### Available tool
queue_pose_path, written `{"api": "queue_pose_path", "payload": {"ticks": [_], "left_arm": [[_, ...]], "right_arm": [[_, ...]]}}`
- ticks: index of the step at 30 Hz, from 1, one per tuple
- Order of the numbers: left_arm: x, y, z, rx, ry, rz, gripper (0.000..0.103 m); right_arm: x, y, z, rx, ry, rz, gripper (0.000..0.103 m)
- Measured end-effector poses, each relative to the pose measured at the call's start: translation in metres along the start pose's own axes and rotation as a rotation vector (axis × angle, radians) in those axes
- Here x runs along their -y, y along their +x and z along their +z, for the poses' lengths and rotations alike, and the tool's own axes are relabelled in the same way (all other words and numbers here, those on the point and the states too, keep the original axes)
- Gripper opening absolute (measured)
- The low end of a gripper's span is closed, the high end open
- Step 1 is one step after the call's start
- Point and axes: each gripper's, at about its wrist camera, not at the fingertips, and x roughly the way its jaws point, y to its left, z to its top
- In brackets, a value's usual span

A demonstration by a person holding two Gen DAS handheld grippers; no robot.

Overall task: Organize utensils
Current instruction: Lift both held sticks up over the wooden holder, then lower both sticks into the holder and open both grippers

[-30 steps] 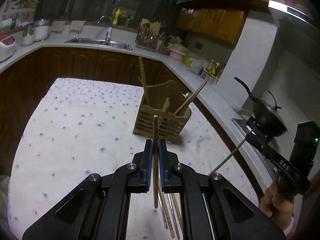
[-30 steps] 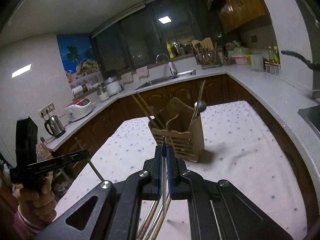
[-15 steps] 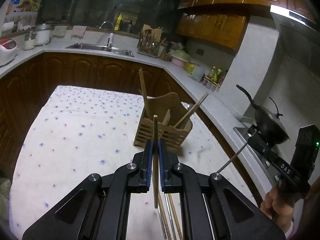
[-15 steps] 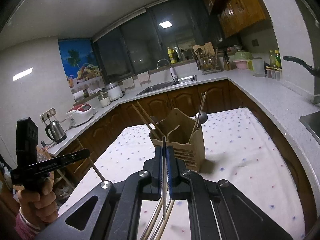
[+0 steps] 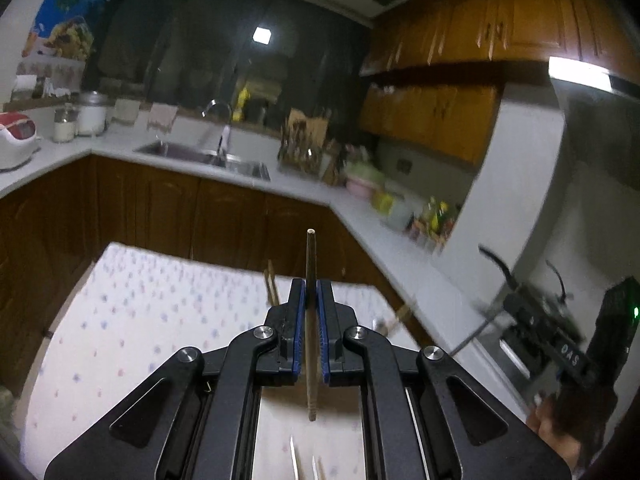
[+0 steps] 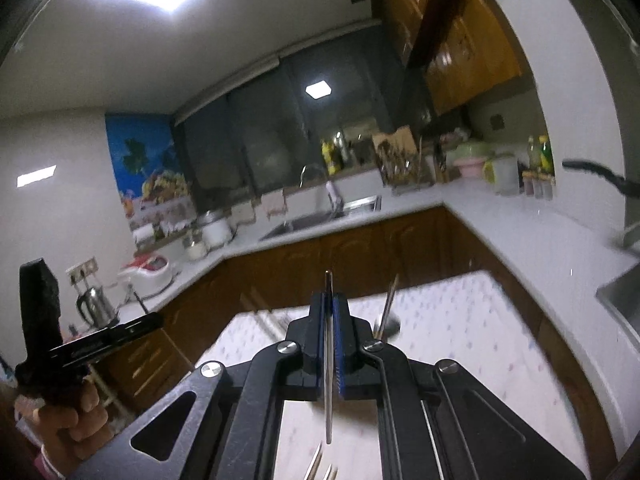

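Above the dotted tablecloth [image 5: 132, 320], my left gripper [image 5: 311, 308] clamps a wooden chopstick [image 5: 311, 264] upright, my right gripper [image 6: 330, 322] a metal one [image 6: 328, 280] (holder hidden below, ahead of both).

Utensil holder [image 5: 276, 284] mostly hidden behind left gripper [image 5: 311, 292]; countertop jars [image 5: 424, 216] motion-blurred.

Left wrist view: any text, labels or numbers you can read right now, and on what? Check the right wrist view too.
"DAS" in pale letters, on the black body of the right gripper, seen at the right edge of the left wrist view.
Poster on the wall: picture only, no readable words.
Bottles on the counter: labels too blurred to read.
The left gripper, in the right wrist view: no readable marking.
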Motion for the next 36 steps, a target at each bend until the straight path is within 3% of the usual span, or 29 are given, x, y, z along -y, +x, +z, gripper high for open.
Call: {"api": "queue_pose_path", "payload": {"ticks": [4,8,14,23,34,36], "left_arm": [[-0.003,0.026,0.020,0.061,-0.027,0.028,0.005],[-0.008,0.058,0.019,0.081,-0.039,0.068,0.005],[-0.017,0.094,-0.014,0.024,-0.056,0.068,0.005],[-0.026,0.129,-0.060,-0.097,-0.033,0.082,0.006],[-0.024,0.133,-0.061,-0.139,-0.026,0.072,0.006],[-0.023,0.132,-0.061,-0.150,-0.027,0.068,0.006]], "right_arm": [[0.003,0.021,0.016,0.038,0.004,-0.021,0.004],[0.010,0.046,0.018,0.050,0.001,-0.057,0.004],[0.027,0.074,-0.005,0.024,0.029,-0.089,0.004],[0.041,0.102,-0.047,-0.093,0.054,-0.101,0.005],[0.047,0.106,-0.049,-0.133,0.080,-0.106,0.005],[0.049,0.108,-0.047,-0.141,0.092,-0.098,0.010]]}}
